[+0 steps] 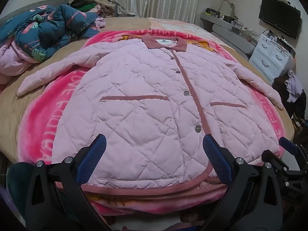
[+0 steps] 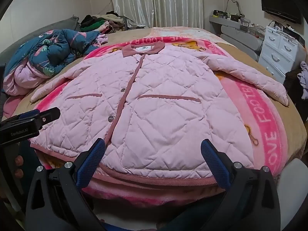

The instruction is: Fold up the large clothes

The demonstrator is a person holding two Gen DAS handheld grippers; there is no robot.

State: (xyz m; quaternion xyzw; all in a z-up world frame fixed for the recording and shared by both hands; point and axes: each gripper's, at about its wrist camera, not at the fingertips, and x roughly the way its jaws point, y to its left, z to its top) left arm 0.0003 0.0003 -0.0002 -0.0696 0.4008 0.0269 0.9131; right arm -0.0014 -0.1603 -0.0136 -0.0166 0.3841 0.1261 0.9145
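A pink quilted jacket with a darker pink collar, trim and snap buttons lies flat, front up, on a pink blanket. Both sleeves are spread out to the sides. My left gripper hovers open over the jacket's hem, left of the button line, with nothing between its blue pads. My right gripper hovers open over the hem's right half, also holding nothing. The right gripper shows at the right edge of the left wrist view, and the left gripper at the left edge of the right wrist view.
A crumpled blue flamingo-print quilt lies on the bed's far left. A pile of clothes sits behind it by the curtains. White drawers, a shelf and a screen stand to the right.
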